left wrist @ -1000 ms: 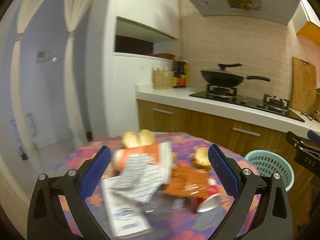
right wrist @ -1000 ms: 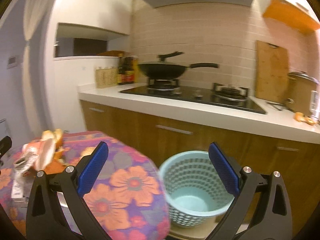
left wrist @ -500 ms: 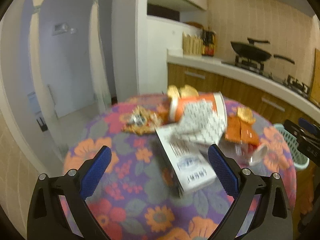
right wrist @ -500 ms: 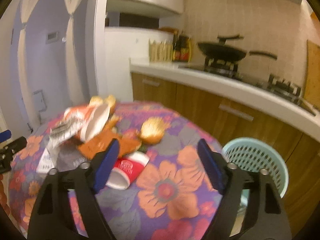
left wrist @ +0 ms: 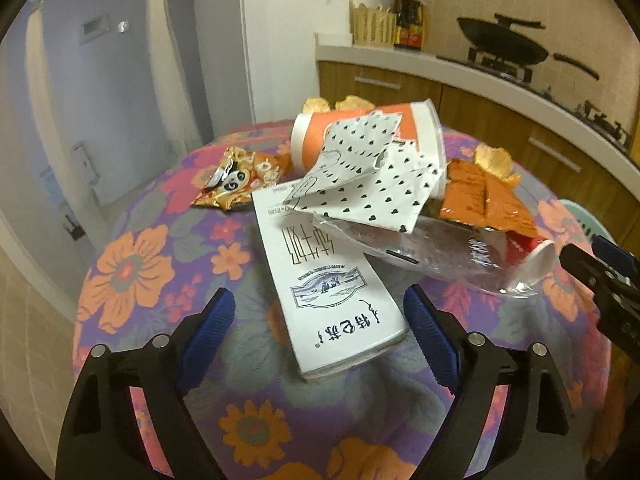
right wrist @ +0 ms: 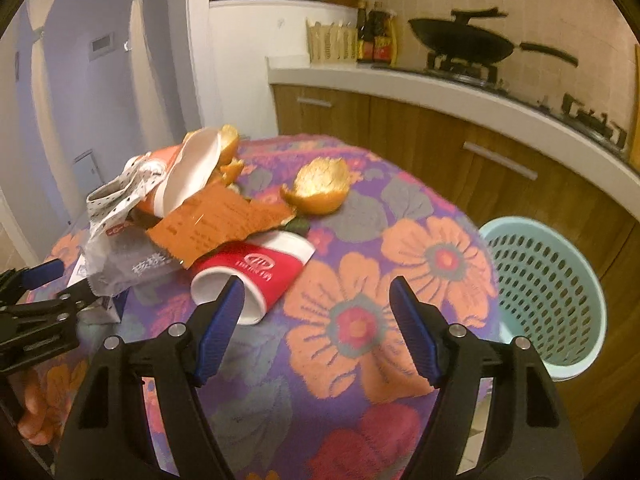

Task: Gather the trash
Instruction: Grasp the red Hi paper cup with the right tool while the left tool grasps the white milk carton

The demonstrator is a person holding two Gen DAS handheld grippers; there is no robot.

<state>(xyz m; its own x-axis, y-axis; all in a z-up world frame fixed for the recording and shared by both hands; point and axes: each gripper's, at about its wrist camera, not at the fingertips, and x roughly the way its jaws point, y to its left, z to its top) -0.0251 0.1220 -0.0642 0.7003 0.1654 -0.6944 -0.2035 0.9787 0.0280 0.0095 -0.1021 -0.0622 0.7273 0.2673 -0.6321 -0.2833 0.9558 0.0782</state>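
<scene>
Two tongs: both low over the flowered tablecloth [right wrist: 400, 264], neither holding anything.
Left gripper [left wrist: 320, 332]: jaws apart and closing at this moment; the near end of the white carton [left wrist: 332, 288] lies between the blue pads, no pad pressing on it yet as far as the view shows.
Carton axis: long side runs away from the left tongs, near end down between the fingers, far end tucked under the spotted paper [left wrist: 372, 176]; the jaws straddle its narrow width, which suits a pinch across it.
Right gripper [right wrist: 316, 320]: jaws apart, nothing clamped; only bare cloth between the pads.
Red cup [right wrist: 256, 276]: on its side, open mouth toward the right tongs, just beyond and to the left of the left pad; its axis slants away to the upper right.
Nearer hand: judged, the left for the carton, the right for the red cup.
Beyond the cup: an orange wrapper [right wrist: 216, 224] overlaps the cup's far end; a clear wrapper [left wrist: 440, 252] lies against it.
Farther: orange-and-white tub [left wrist: 368, 128] on its side, snack packet [left wrist: 236, 180] to the left, orange peel [right wrist: 320, 192] apart to the right.
Basket [right wrist: 548, 292]: on the floor to the right of the right tongs, past the table edge; seems empty, though only part of its inside shows.
</scene>
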